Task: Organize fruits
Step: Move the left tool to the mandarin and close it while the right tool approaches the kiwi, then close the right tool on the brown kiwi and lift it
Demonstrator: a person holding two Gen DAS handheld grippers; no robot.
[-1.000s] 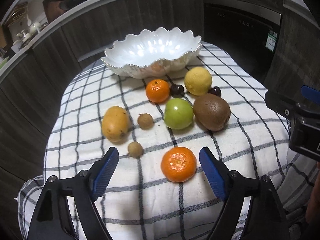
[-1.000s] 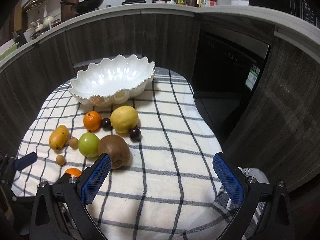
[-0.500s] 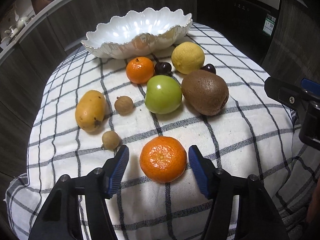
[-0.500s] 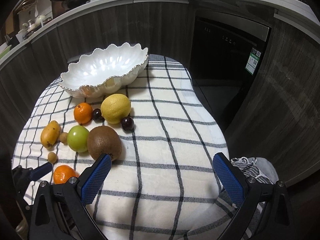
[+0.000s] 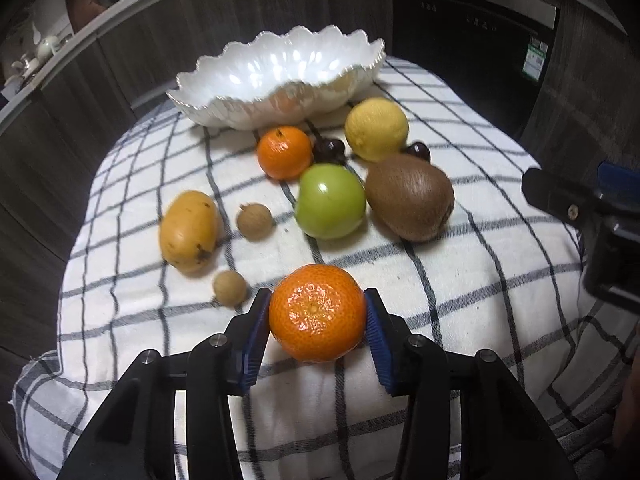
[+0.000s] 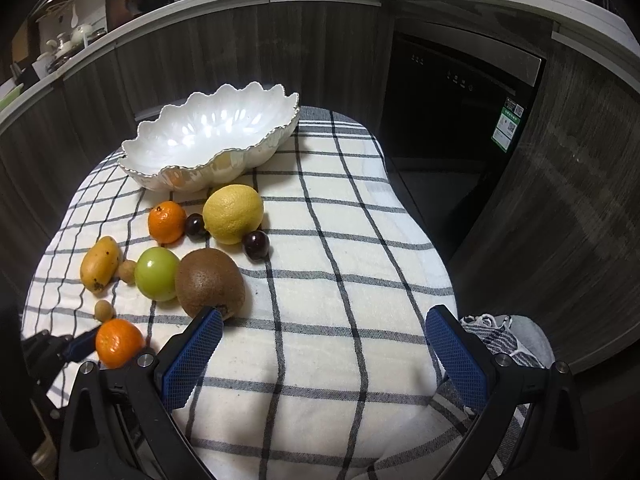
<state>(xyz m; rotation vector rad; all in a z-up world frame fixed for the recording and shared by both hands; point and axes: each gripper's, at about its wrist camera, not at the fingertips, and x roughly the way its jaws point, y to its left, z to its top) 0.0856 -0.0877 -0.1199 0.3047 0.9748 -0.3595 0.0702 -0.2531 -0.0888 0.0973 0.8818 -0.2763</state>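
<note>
checked cloth (image 5: 460,280) | left claw (image 5: 318,316) just closed onto glossy, dimpled mandarin (image 5: 318,312) | right claw (image 6: 320,344) wide

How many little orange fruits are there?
2. One orange fruit sits between the left gripper pads on the checked cloth. The other lies just in front of the white bowl. The bowl looks empty.

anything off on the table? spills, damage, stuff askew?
No spills or breakage. Only blemish: dark spots on the small yellow mango. The scalloped white bowl sits upright, and the checked cloth lies flat on top.
</note>
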